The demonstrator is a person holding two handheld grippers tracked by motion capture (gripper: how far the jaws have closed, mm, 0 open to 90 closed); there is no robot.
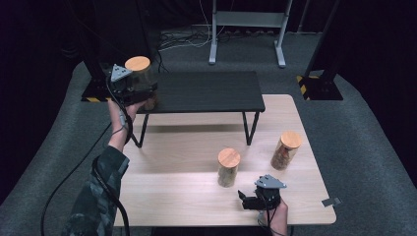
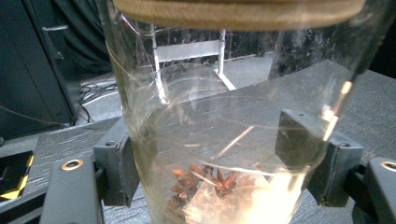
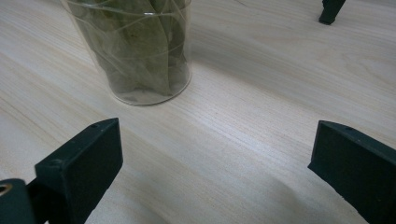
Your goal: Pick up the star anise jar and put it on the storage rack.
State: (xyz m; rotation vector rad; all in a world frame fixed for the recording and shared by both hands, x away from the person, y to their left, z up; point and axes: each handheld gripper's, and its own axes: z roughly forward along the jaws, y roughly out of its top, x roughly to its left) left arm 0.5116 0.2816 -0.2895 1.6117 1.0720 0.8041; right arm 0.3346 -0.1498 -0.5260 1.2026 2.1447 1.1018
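Clamping a glass jar (image 1: 140,78) with star anise, the left gripper (image 1: 129,91) holds it at the far-left corner of the black shelf (image 1: 206,91). Near right, the right gripper (image 1: 253,200) rests on the wooden table (image 1: 196,196), jaws spread wide with nothing between, beside a leaf-filled jar (image 1: 228,167).

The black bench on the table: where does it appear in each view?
High view: black bench, upper centre.
Left gripper view: its dark top, behind the glass jar.
Right gripper view: one foot, top right corner.
Shared landmark: that glass jar, at the bench's left end.
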